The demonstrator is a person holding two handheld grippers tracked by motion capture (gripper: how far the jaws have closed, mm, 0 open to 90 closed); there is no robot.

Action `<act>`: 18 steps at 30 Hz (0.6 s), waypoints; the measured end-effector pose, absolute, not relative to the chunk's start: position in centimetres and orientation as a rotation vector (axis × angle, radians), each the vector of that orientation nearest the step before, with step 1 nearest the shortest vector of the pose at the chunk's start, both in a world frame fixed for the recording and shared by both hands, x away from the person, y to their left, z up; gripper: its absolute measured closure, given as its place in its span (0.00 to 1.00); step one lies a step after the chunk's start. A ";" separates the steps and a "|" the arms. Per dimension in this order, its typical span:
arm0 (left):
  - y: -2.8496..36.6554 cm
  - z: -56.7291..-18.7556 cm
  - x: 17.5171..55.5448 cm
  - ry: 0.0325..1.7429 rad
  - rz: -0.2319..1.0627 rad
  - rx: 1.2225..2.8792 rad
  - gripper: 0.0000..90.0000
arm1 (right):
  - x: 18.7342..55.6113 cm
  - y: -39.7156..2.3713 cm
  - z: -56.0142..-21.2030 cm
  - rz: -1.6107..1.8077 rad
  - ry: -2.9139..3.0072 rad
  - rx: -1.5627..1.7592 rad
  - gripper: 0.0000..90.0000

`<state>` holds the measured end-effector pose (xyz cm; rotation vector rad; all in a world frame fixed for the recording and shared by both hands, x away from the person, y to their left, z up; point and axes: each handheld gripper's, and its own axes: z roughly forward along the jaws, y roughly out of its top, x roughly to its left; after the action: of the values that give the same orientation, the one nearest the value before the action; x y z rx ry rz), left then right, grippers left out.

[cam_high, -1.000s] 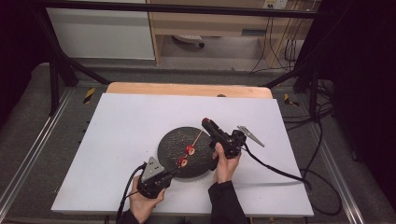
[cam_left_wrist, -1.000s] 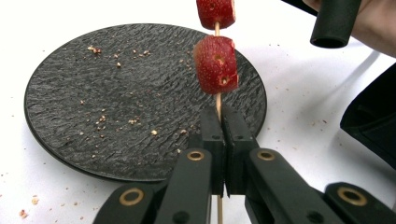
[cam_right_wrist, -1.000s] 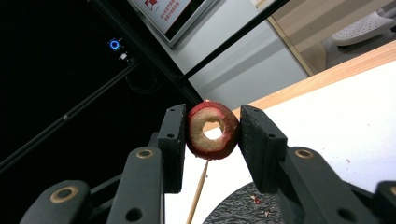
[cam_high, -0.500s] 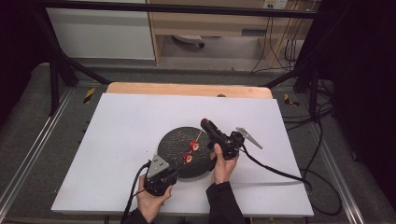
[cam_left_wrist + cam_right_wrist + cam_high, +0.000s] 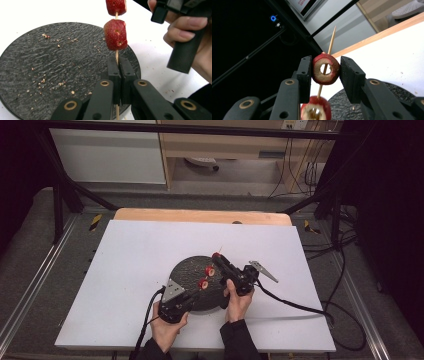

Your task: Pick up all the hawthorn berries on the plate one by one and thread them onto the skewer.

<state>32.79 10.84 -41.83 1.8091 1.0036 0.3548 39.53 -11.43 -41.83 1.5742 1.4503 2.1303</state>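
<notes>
Red fruit ring (image 5: 325, 68) now sits higher on the skewer (image 5: 116, 53) than a second ago, gripped by right tool (image 5: 324, 71); threading looks under way. Left tool (image 5: 119, 75) stays clenched on the skewer over black plate (image 5: 50, 65). Second cored piece (image 5: 115, 35) rides below, flesh pale.

— What did you have around you?
— You worked at a white tabletop (image 5: 125, 270) with a wooden strip (image 5: 200, 215) along its far edge, grey floor (image 5: 30, 235) beside it.
— And beyond?
— You faced a white cabinet (image 5: 107, 155), wooden furniture (image 5: 225, 145) and trailing cables (image 5: 300, 170).
</notes>
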 end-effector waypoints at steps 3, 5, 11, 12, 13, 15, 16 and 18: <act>10.9 -41.8 32.9 0.998 0.351 1.814 0.98 | 39.4 -11.4 -41.9 2.119 1.482 1.568 0.70; 10.9 -41.8 33.0 0.993 0.352 1.820 0.98 | 39.3 -11.5 -41.9 2.116 1.503 1.566 0.70; 11.1 -41.9 33.0 0.981 0.349 1.828 0.98 | 39.3 -11.7 -41.6 2.077 1.569 1.550 0.68; 11.2 -41.9 33.0 0.982 0.347 1.830 0.98 | 39.3 -11.8 -41.5 2.065 1.585 1.550 0.66; 11.4 -41.9 33.0 0.981 0.346 1.834 0.98 | 39.3 -12.0 -41.4 2.059 1.591 1.541 0.65; 11.7 -41.9 33.0 0.985 0.341 1.836 0.98 | 39.3 -12.2 -41.1 2.042 1.617 1.524 0.61; 11.9 -42.0 33.1 0.985 0.342 1.840 0.98 | 39.2 -12.4 -40.9 2.032 1.632 1.516 0.58; 12.3 -42.1 33.1 0.988 0.340 1.847 0.98 | 39.3 -12.8 -40.6 2.000 1.674 1.492 0.53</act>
<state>33.09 12.31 -42.09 1.8472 0.9876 0.3395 39.32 -12.76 -40.57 1.4918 1.6735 1.9999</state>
